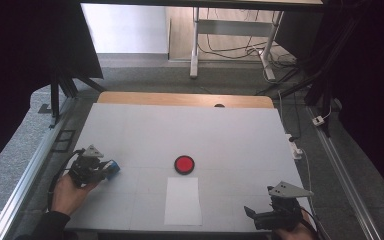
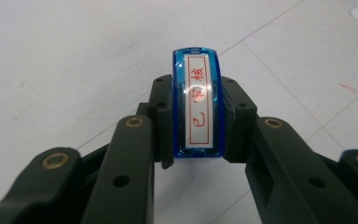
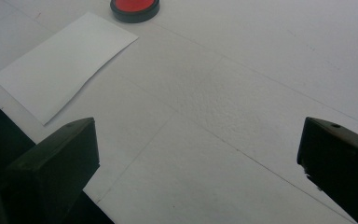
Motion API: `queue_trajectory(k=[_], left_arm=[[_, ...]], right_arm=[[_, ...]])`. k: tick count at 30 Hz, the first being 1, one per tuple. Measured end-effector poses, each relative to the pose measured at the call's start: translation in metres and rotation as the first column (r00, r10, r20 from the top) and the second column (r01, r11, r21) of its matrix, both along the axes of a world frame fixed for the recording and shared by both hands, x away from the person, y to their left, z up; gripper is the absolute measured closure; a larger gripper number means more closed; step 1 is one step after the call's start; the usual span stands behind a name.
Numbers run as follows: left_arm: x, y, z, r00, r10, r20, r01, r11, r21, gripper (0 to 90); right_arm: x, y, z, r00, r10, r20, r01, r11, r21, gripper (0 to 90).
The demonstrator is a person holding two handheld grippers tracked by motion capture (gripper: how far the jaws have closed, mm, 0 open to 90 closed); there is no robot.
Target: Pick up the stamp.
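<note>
At left edge of worktop, high view: left gripper holds blue stamp; red ink pad mid-worktop, white paper just below it.
Left gripper view: jaws clamped on stamp's 2 sides.
Right gripper view: right gripper jaws wide apart, nothing between.

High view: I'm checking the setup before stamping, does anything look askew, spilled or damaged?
Nothing stands out. The paper sheet lies flat and square to the table, the red ink pad sits just beyond it with no ink spilled, and the blue stamp is held straight in the left tongs.
</note>
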State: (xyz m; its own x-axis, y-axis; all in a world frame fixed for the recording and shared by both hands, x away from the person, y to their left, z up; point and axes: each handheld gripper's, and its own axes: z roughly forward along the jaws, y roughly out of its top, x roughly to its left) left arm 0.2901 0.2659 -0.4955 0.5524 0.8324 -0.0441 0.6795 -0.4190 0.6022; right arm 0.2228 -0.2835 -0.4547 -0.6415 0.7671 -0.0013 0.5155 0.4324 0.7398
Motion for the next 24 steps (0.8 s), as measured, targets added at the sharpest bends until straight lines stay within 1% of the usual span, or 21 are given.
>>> queue_trajectory(k=[2,4,8,9,10,13,16,19,22,24], left_arm=[[0.000,0.000,0.002,0.9999,0.008,0.007,-0.008,1.0000,-0.006,69.6],[-0.001,0.001,0.005,0.9999,0.015,0.007,-0.014,0.9995,-0.028,69.7],[-0.004,0.001,0.010,0.9996,0.010,0.026,-0.009,0.9991,-0.042,69.6],[-0.004,0.000,0.012,0.9995,0.011,0.030,-0.010,0.9992,-0.038,69.7],[-0.006,-0.002,0.015,0.9990,0.013,0.042,-0.012,0.9997,-0.019,69.7],[-0.007,-0.004,0.017,0.9988,0.013,0.047,-0.012,0.9998,-0.017,69.6],[-0.009,-0.006,0.022,0.9988,-0.001,0.050,0.003,0.9996,-0.027,69.7],[-0.010,-0.007,0.024,0.9986,-0.005,0.052,0.006,0.9994,-0.035,69.7],[-0.012,-0.008,0.029,0.9973,-0.021,0.070,0.024,0.9982,-0.054,69.7],[-0.013,-0.008,0.030,0.9966,-0.022,0.080,0.027,0.9976,-0.064,69.7]], right_arm=[[0.000,0.000,0.000,1.0000,0.000,0.000,0.000,1.0000,0.000,0.0],[0.000,0.000,0.000,1.0000,0.000,-0.001,0.000,1.0000,0.000,0.0],[0.000,0.000,0.000,1.0000,0.001,-0.001,-0.001,1.0000,0.000,0.0],[0.000,0.000,0.000,1.0000,0.000,-0.001,0.000,1.0000,0.000,0.0],[0.000,0.000,0.000,1.0000,0.000,-0.001,0.000,1.0000,0.000,0.0],[0.000,0.000,0.000,1.0000,0.000,-0.002,0.000,1.0000,0.001,0.0],[0.000,0.000,0.000,1.0000,0.001,-0.002,-0.001,1.0000,0.000,0.0],[0.000,0.000,0.000,1.0000,0.001,-0.003,-0.001,1.0000,0.001,0.0],[0.001,0.000,0.000,1.0000,0.001,-0.003,-0.001,1.0000,0.001,0.0],[0.001,0.000,0.000,1.0000,0.001,-0.003,-0.001,1.0000,0.001,0.0]])
